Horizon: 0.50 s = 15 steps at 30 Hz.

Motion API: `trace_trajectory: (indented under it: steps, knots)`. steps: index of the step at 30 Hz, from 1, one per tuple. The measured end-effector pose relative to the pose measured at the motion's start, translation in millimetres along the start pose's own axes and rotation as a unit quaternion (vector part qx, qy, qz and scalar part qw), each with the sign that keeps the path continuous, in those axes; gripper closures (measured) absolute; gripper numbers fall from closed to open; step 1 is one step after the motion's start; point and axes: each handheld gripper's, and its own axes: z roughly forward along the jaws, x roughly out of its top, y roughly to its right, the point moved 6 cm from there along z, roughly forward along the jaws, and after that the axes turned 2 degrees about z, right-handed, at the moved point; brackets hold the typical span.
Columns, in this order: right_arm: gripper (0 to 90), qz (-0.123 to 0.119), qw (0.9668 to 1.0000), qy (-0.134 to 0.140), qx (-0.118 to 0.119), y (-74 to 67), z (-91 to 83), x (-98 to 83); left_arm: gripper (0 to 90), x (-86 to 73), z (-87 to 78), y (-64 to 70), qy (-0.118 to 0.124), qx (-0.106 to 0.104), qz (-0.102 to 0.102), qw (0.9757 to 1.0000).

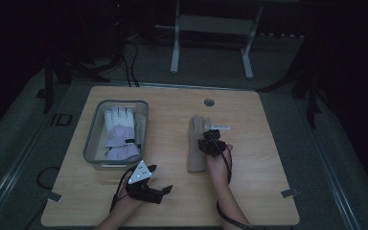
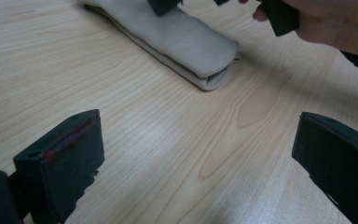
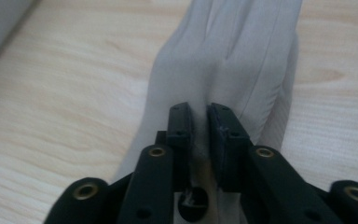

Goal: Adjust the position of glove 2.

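Note:
A beige glove [image 1: 196,155] lies flat near the middle of the wooden table [image 1: 268,143], fingers pointing away from me. My right gripper [image 1: 210,142] is down on its middle. In the right gripper view the jaws [image 3: 200,116] are nearly together, with a ridge of the glove [image 3: 242,51] pinched between the pads. My left gripper [image 1: 159,179] rests low over bare table near the front edge. Its jaws [image 2: 200,135] stand wide apart with nothing between them. Beyond them I see the glove's cuff end [image 2: 186,42] and the hand holding the right gripper [image 2: 335,23].
A clear plastic bin [image 1: 92,139] stands at the left of the table, holding a white and lavender glove [image 1: 120,129]. A round cable hole [image 1: 209,102] is at the back edge. A white stand's legs [image 1: 175,52] rise behind the table.

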Motion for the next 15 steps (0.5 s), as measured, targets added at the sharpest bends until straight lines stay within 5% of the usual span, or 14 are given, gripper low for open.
trace_trajectory:
  steps: [10,11,14,15]
  knots:
    - [55.3,-0.018,0.9987,0.002,0.047,4.3,-17.2,3.1,2.5,0.4,0.7,1.5,0.0,0.0,0.003,1.0]
    - [54.2,-0.048,0.9978,0.019,0.04,9.7,-24.7,6.0,2.5,1.0,0.9,2.4,0.0,0.0,0.006,1.0]
    - [49.7,-0.047,0.9977,0.018,0.046,14.1,-31.2,7.6,2.5,2.1,1.1,3.3,0.001,0.0,0.006,1.0]
    - [41.5,-0.044,0.9978,0.021,0.046,19.3,-37.4,9.5,2.5,3.0,1.6,3.6,0.004,0.001,0.009,1.0]
